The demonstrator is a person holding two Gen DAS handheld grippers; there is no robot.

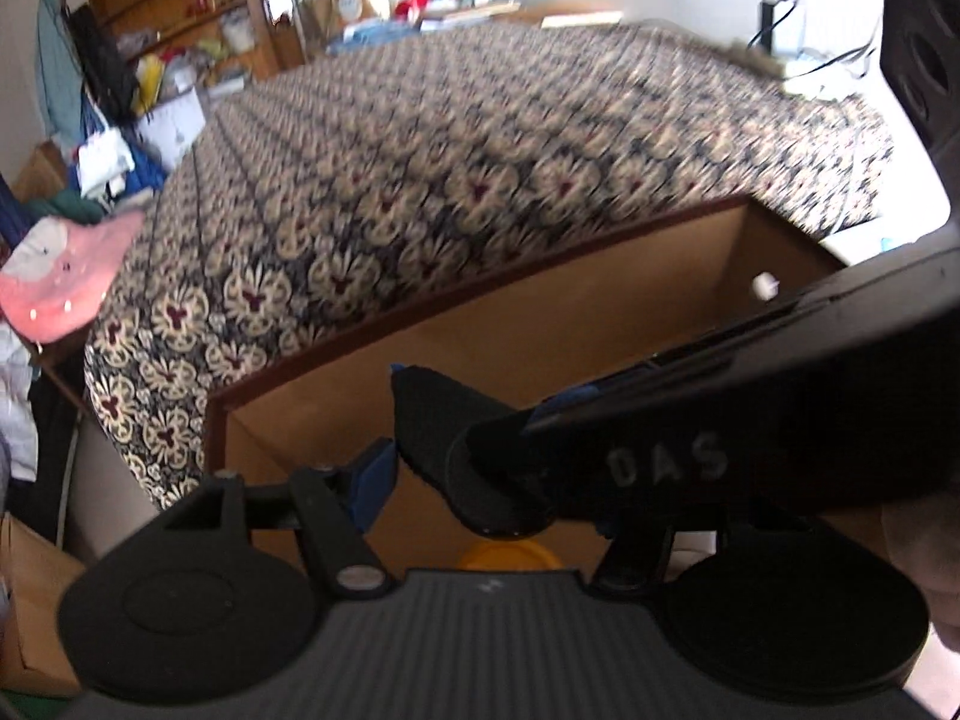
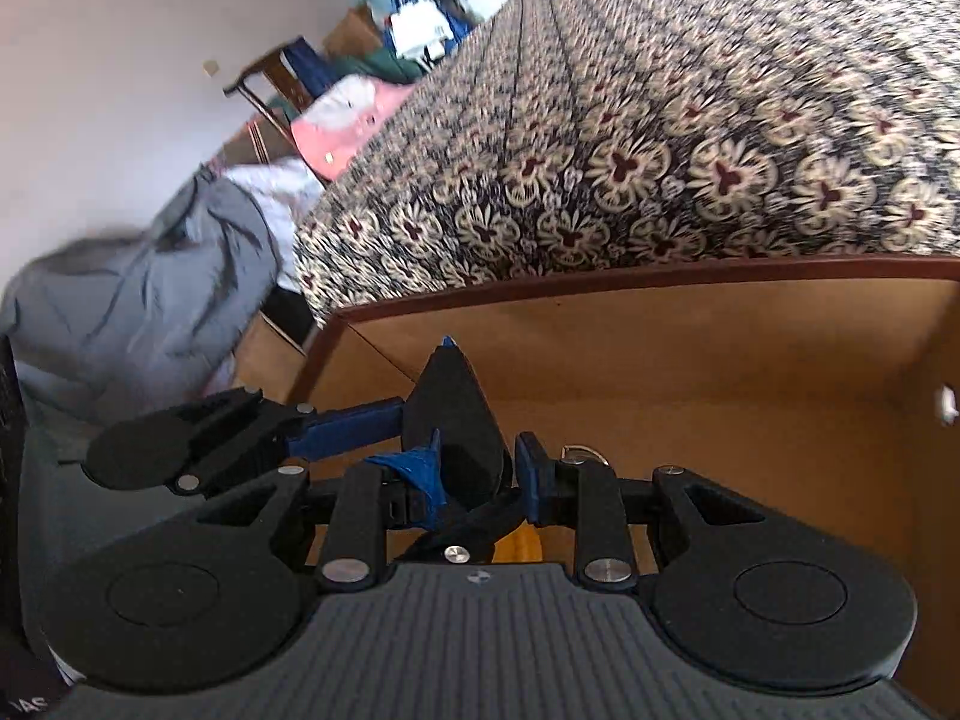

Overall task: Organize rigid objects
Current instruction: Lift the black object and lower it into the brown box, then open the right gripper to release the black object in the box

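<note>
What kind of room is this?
Probably a bedroom at home. A big bed with a flowery cover fills the view, wooden shelves stand by the wall, and clothes are piled beside the bed.

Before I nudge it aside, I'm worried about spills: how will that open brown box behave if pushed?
The box looks like thin board, so probably light and slightly flexible. With little visible inside besides an orange item, it should slide rather than tip.

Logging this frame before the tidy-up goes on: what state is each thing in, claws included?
Cardboard box: open at the top, an orange item on its floor.
Bed: covered by a patterned spread.
Left claw: one finger swung wide; other hidden, grip unclear.
Right claw: fingers close together; whether it grips unclear.
</note>
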